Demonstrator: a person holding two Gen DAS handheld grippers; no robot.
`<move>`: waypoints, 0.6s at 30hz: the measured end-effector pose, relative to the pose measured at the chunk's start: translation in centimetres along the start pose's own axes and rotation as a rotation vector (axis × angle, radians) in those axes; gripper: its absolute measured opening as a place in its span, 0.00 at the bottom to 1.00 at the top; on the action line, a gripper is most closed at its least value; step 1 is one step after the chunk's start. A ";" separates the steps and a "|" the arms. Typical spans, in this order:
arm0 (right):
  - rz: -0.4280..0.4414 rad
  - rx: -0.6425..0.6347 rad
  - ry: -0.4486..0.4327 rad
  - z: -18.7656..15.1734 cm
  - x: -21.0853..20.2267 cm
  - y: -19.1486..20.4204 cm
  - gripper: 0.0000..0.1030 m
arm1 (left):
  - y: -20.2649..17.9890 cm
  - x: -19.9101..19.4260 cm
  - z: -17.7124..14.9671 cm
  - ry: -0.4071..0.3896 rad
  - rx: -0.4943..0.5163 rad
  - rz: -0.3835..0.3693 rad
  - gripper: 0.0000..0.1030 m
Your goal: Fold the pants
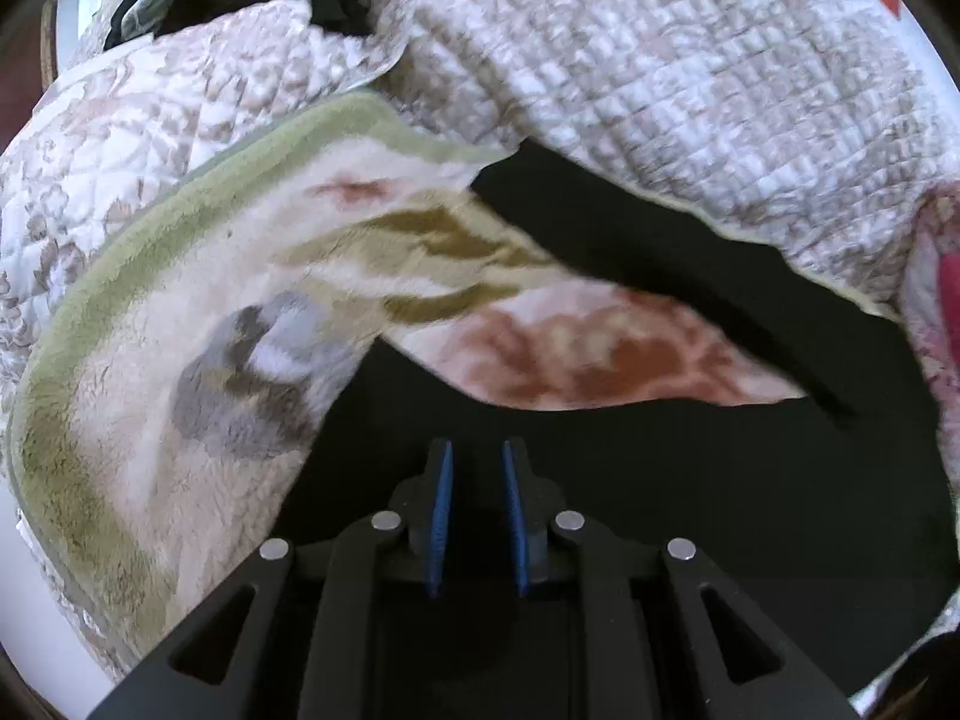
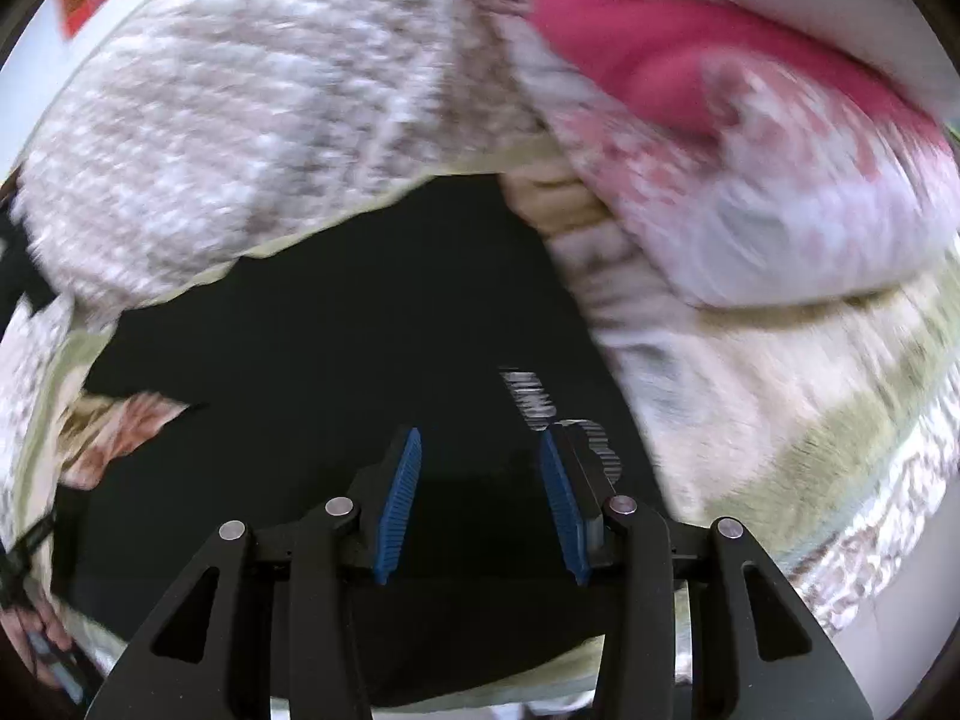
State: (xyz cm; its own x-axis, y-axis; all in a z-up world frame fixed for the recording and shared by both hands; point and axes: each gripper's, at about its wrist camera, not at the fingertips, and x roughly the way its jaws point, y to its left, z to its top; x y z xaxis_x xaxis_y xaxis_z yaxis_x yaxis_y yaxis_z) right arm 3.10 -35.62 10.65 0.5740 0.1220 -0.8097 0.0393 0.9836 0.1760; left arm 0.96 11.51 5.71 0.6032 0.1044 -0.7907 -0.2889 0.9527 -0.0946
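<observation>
Left wrist view: left gripper (image 1: 474, 456) narrowly parted over black pants (image 1: 660, 480), gripping nothing visible. Right gripper (image 2: 477, 450) wide open, empty, over the same pants (image 2: 360, 360) beside white lettering (image 2: 534, 399). Beyond, floral blanket (image 1: 180, 300), then quilt (image 1: 660, 60). Probably early: no clean fold visible, folding mostly left.

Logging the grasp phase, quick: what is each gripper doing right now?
Left gripper: narrowly open, holding nothing, over the black pants.
Right gripper: wide open, holding nothing, over the same pants.
</observation>
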 end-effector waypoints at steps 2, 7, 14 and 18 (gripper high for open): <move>0.037 -0.058 0.019 -0.6 0.6 1.9 0.41 | -1.4 -1.1 -0.3 -0.011 0.027 -0.039 0.25; 0.130 -0.159 0.095 -3.1 2.5 5.7 0.41 | -5.4 -2.8 -1.9 0.024 0.106 -0.157 0.28; 0.123 -0.246 0.171 -6.3 4.1 7.6 0.43 | -8.4 -2.4 -5.0 0.099 0.194 -0.192 0.31; 0.116 -0.273 0.173 -6.4 3.9 8.0 0.50 | -8.9 -2.5 -5.5 0.101 0.216 -0.179 0.35</move>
State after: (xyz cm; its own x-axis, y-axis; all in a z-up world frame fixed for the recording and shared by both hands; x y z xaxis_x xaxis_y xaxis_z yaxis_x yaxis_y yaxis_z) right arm 0.40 -26.43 5.34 0.4141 0.2332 -0.8799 -0.2520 0.9582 0.1354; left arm -2.02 1.16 5.17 0.5504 -0.0892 -0.8301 -0.0132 0.9932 -0.1156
